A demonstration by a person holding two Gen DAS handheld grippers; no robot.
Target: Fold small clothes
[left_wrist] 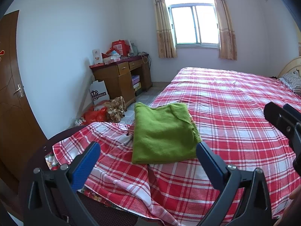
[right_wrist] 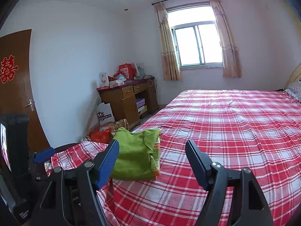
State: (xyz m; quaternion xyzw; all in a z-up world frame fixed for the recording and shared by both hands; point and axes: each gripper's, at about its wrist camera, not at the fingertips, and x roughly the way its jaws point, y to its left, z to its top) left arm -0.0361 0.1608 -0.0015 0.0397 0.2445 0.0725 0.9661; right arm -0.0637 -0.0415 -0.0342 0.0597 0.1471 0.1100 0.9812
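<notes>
the left gripper (left_wrist: 148, 156) fills the bottom of its frame, blue-padded jaws spread wide and holding nothing. the right gripper (right_wrist: 152, 156) sits the same way at the bottom of its own frame, jaws spread and empty. just beyond both lies a folded green garment (left_wrist: 163, 131) at the centre, resting flat on a red and white checked bedsheet (left_wrist: 225, 103). a wooden desk (left_wrist: 120, 79) stands at centre left, a curtained window (left_wrist: 194, 24) at the top.

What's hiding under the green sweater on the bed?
Under the folded green sweater an orange-patterned cloth peeks out at its right edge, on the red plaid sheet. The sweater covers the rest of it.
</notes>
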